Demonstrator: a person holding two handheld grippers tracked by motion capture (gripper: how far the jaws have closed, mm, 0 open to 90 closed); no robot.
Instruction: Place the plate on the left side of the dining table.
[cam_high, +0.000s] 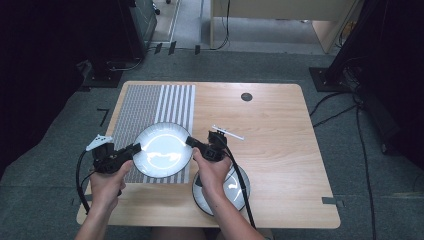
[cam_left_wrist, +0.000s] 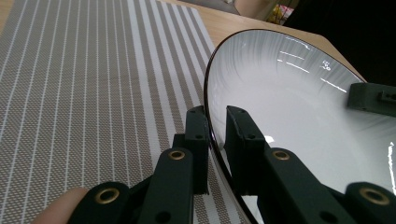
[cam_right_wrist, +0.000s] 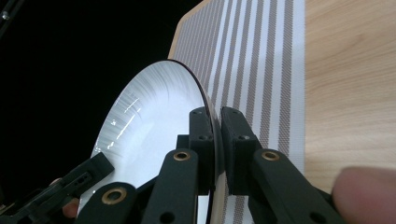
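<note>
A white plate with a dark rim hangs over the striped placemat, held from both sides. My left gripper is shut on its left rim. Its two black jaws pinch the plate edge in the left gripper view, my left gripper above the placemat. On the opposite rim my right gripper is shut as well. The right gripper view has the plate edge-on between the jaws of my right gripper, with the placemat behind it.
A second white plate lies near the table's front edge, under the right forearm. A thin white stick lies on the wood right of the placemat. A dark round grommet is set in the table at the back.
</note>
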